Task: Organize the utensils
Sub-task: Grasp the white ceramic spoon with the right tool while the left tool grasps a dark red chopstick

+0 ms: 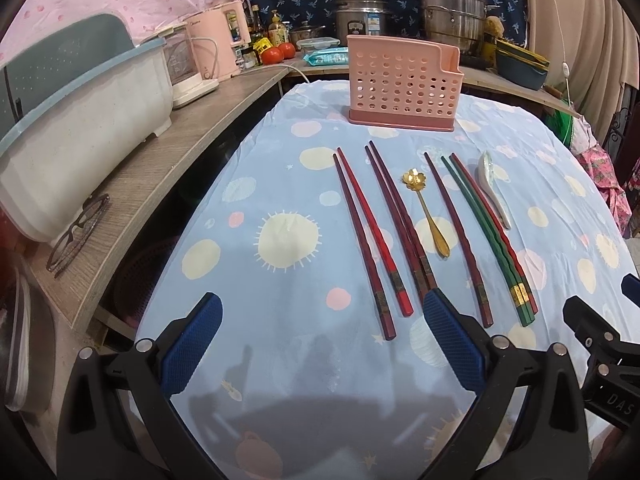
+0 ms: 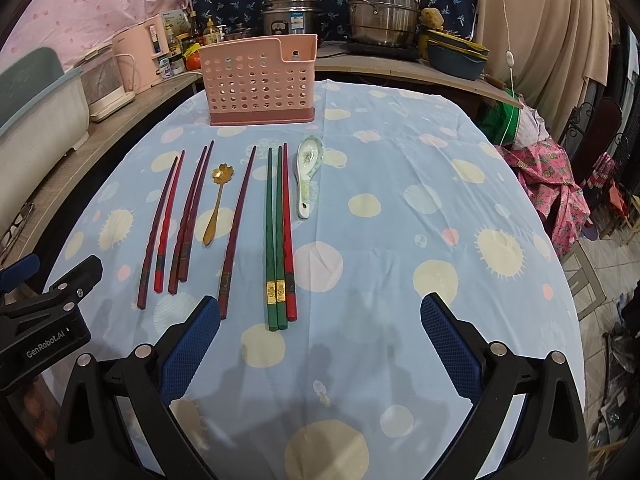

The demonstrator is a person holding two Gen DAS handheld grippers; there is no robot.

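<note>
**Nothing picked up yet: both grippers wide and empty before the row of utensils**

I hold my left gripper (image 1: 322, 316) and my right gripper (image 2: 320, 316) low over the near edge of the tabletop (image 2: 400, 184), each spread wide with nothing between its blue pads. I judge the sorting has not begun: every utensil lies flat on the cloth and the pink holder (image 2: 260, 80) at the far edge looks empty.

The utensils lie in a row across the middle, handles toward me: a dark red pair of chopsticks (image 1: 370, 240) leftmost, a second dark pair (image 1: 398, 216), the gold spoon (image 1: 428, 212), a single dark chopstick (image 1: 458, 240), the green pair with a red one (image 2: 280, 232) touching it, and the white ceramic spoon (image 2: 307, 178) rightmost.

Next, I think, I must close on a pair near its thick end, lift it and stand it in the holder; thin sticks lying flat could roll or split apart.

The blue spotted cloth is smooth. Behind it, a counter carries steel pots (image 2: 380, 8), a pink kettle (image 1: 218, 46) and tomatoes (image 1: 280, 53); glasses (image 1: 78, 232) rest on a side shelf.
</note>
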